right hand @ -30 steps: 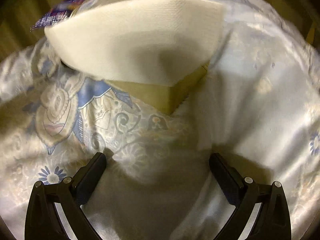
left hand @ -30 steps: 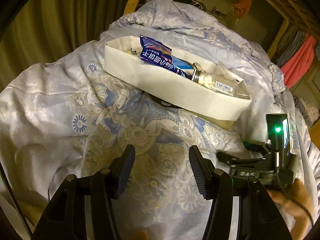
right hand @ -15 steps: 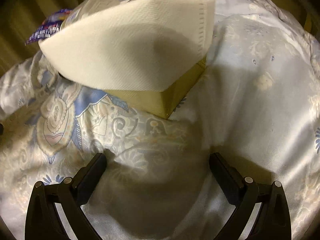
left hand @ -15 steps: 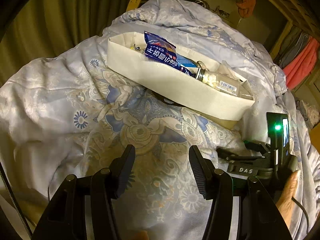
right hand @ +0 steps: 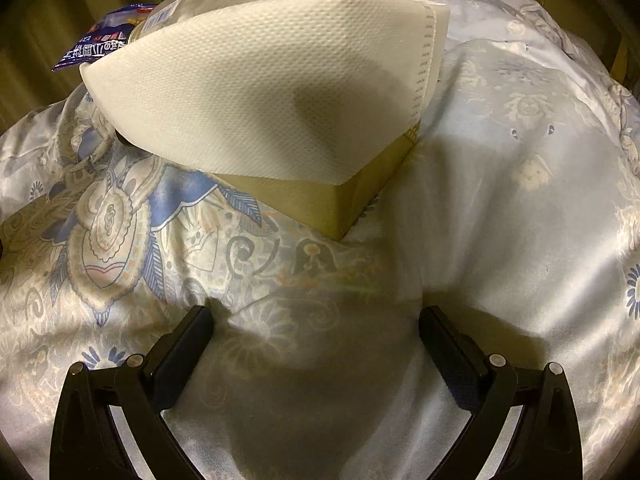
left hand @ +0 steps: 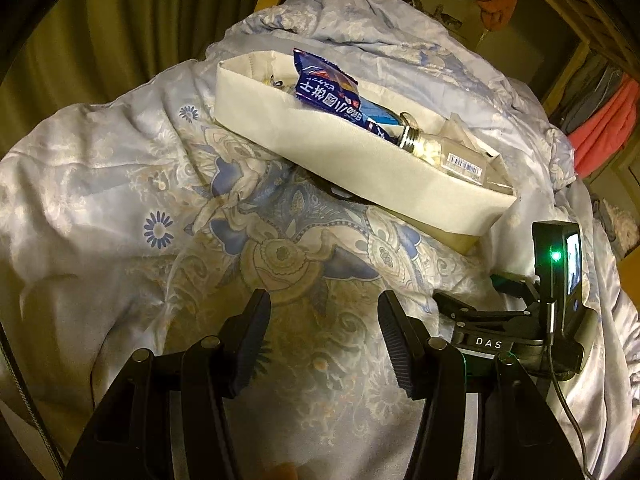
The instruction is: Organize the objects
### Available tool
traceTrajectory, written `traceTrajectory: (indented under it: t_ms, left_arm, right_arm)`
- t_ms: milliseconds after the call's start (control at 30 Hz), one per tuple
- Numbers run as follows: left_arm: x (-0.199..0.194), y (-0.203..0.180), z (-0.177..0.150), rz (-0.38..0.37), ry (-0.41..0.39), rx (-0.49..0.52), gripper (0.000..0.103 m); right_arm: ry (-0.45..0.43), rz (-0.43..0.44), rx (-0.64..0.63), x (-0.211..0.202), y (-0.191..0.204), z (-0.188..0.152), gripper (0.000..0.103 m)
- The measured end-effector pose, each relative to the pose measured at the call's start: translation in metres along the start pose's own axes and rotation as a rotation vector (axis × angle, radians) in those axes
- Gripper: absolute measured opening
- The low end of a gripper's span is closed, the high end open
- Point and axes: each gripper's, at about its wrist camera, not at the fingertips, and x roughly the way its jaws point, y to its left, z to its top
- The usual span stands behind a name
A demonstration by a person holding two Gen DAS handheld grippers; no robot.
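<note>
A storage bin point(left hand: 360, 160) sits on a quilt point(left hand: 160, 208) that covers the bed. In the bin, a snack packet point(left hand: 332, 96) leans toward the left end, a bottle point(left hand: 444, 152) lies on its side to the packet's right, and some wrapped items fill the far right end (too crumpled to identify). Before the bin, the left gripper point(left hand: 324, 336) hangs over bare quilt, with the right gripper point(right hand: 316, 340) just beside it on the right, facing the bin's near corner point(right hand: 340, 216).
</note>
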Motion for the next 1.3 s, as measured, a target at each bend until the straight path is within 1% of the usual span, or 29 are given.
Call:
traceTrajectory:
  t_ms: [133, 233, 333, 400, 533, 600, 700, 1300]
  left_arm:
    - [0.0, 0.001, -0.001, 0.003, -0.001, -0.004, 0.054]
    - [0.0, 0.002, -0.001, 0.006, 0.001, -0.006, 0.054]
    - [0.001, 0.002, -0.001, 0.009, 0.004, -0.006, 0.054]
    - [0.0, 0.003, -0.001, 0.009, 0.003, -0.006, 0.054]
    - [0.0, 0.003, -0.001, 0.011, 0.006, -0.006, 0.054]
    - [0.001, 0.004, -0.001, 0.013, 0.01, -0.005, 0.054]
    - [0.001, 0.004, -0.001, 0.012, 0.011, -0.005, 0.054]
    - [0.002, 0.004, -0.002, 0.01, 0.02, -0.004, 0.054]
  right_arm:
    - [0.002, 0.002, 0.0, -0.007, 0.005, -0.004, 0.103]
    - [0.003, 0.004, -0.003, 0.001, 0.001, 0.019, 0.103]
    - [0.003, 0.004, -0.003, 0.003, -0.002, 0.021, 0.103]
    - [0.003, 0.004, -0.004, 0.006, -0.006, 0.029, 0.103]
    - [0.003, 0.005, -0.005, 0.006, 0.003, 0.032, 0.103]
    - [0.003, 0.005, -0.005, 0.007, -0.006, 0.033, 0.103]
    - [0.003, 0.005, -0.005, 0.009, -0.001, 0.036, 0.103]
    - [0.004, 0.005, -0.005, 0.015, -0.007, 0.046, 0.103]
